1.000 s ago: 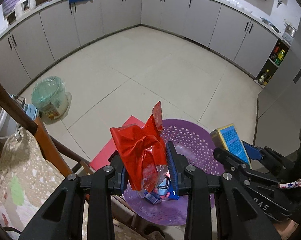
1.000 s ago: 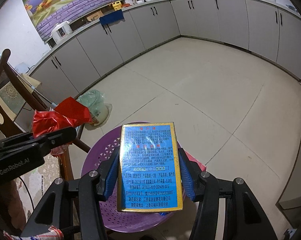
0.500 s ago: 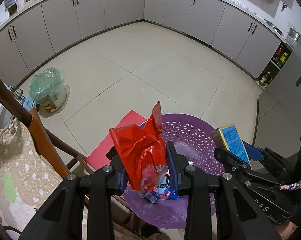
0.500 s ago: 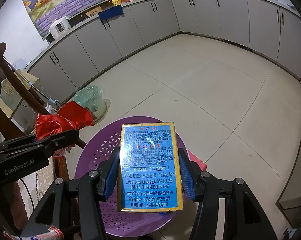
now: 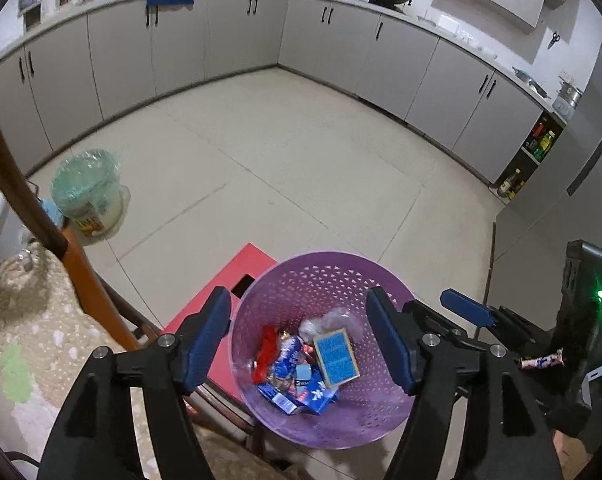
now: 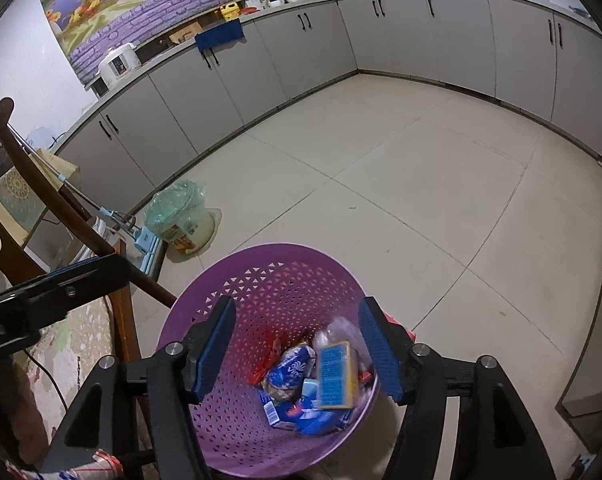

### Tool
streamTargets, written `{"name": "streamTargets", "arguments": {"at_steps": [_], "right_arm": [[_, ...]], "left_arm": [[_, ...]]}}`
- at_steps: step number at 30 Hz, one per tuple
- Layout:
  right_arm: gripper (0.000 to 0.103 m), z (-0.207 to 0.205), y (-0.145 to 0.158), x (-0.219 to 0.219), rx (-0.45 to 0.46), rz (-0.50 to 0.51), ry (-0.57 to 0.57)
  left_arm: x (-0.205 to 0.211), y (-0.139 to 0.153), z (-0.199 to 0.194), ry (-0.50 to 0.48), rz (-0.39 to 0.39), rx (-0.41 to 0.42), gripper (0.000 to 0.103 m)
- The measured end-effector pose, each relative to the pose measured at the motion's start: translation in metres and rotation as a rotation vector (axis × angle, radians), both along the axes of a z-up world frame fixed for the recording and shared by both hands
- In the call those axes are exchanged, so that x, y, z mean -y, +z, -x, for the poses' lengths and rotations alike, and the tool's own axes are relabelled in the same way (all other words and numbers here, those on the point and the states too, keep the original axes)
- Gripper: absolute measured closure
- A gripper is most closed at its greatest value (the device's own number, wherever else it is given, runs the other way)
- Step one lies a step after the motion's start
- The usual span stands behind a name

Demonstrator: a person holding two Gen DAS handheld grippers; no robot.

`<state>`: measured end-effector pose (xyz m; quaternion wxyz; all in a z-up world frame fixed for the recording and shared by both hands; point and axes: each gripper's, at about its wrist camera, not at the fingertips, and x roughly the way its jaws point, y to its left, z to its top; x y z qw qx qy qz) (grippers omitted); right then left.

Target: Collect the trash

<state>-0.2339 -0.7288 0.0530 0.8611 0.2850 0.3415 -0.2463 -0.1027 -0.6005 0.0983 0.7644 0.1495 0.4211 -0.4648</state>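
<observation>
A purple perforated basket (image 5: 321, 276) stands on the floor and shows in both views (image 6: 269, 276). Inside lie the blue box with a gold edge (image 5: 336, 357) (image 6: 335, 374), a red wrapper (image 5: 265, 351) (image 6: 273, 350), clear plastic (image 5: 329, 320) and several blue packets (image 5: 301, 388) (image 6: 289, 372). My left gripper (image 5: 299, 340) is open and empty above the basket. My right gripper (image 6: 297, 354) is open and empty above it too, and shows at the right of the left wrist view (image 5: 467, 310).
A red flat item (image 5: 237, 280) lies under the basket's left side. A wooden chair with a patterned cushion (image 5: 41, 320) is at the left. A bucket lined with a green bag (image 5: 87, 192) stands on the tiled floor. Grey cabinets (image 5: 341, 48) line the walls.
Both grippers have opened. The red wrapper has dropped from the left one and the blue box from the right one; both now lie in the basket.
</observation>
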Motion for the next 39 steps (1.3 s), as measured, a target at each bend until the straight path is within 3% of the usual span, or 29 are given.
{"name": "streamTargets", "arguments": {"at_steps": [7,15,23,27,31,37,39], "right_arm": [[0.031,0.019,0.011,-0.011,0.013,0.010,-0.015],[0.029,0.049,0.038,-0.038,0.032,0.042,-0.031],[0.026,0.074,0.071,-0.071,0.061,0.089,-0.035],[0.024,0.084,0.084,-0.088,0.067,0.121,-0.028],[0.022,0.093,0.096,-0.103,0.072,0.156,-0.023],[0.018,0.106,0.110,-0.125,0.067,0.189,-0.021],[0.017,0.110,0.112,-0.132,0.063,0.194,-0.021]], "left_arm": [[-0.033,0.033,0.029,0.068,0.030,0.189,0.021],[-0.098,0.089,0.071,0.223,0.154,0.428,0.004],[-0.161,0.135,0.107,0.317,0.265,0.541,0.000],[-0.184,0.147,0.127,0.358,0.270,0.562,0.000],[-0.197,0.149,0.143,0.333,0.277,0.553,0.000],[-0.213,0.138,0.147,0.318,0.235,0.451,0.000],[-0.219,0.128,0.145,0.341,0.187,0.409,0.000]]}}
